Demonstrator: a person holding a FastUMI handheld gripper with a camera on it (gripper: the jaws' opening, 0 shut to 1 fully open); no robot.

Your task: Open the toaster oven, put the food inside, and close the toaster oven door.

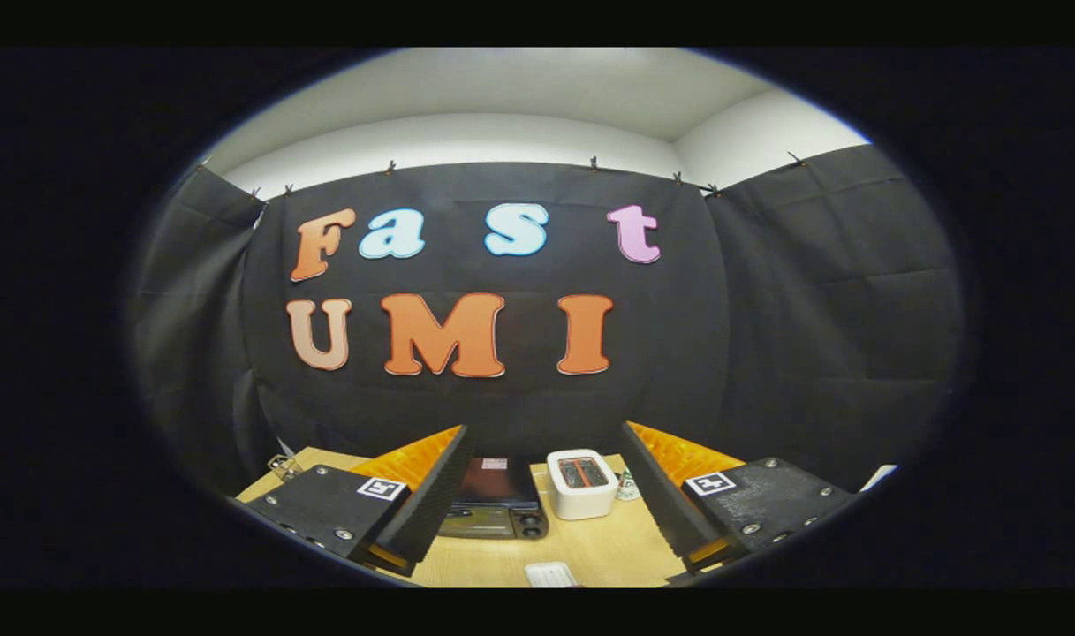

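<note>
Gripper [541,495] is held high above the light wooden table [590,548], camera looking slightly down and mostly at the black cloth booth wall [767,309]. Fingers [431,495] are spread wide apart, nothing between the pads, nothing gripped.

Dark squat toaster oven with two round knobs on its front [497,503] sits on the table ahead of the fingers, at about 11 o'clock from the gap's centre, partly hidden behind the left finger. Whether its door is open or closed is hard to tell from this angle.

White rounded two-slot toaster with orange-lit slots [581,483] stands just beside the oven at its 3 o'clock, close but apart from it, upright, at about 1 o'clock from the gap's centre.

Small green-and-white item [627,486] sits at the toaster's 3 o'clock, mostly hidden by the right finger; too small to identify.

White flat object [550,574] lies at 6 o'clock, near the table's front edge, below the gap, cut off by the view.

Small metal clip-like thing [281,465] sits at the table's far left corner, at 9 o'clock.

Open bare tabletop lies between the appliances and the white flat object. Table's back edge meets the cloth wall right behind the oven and toaster.
</note>
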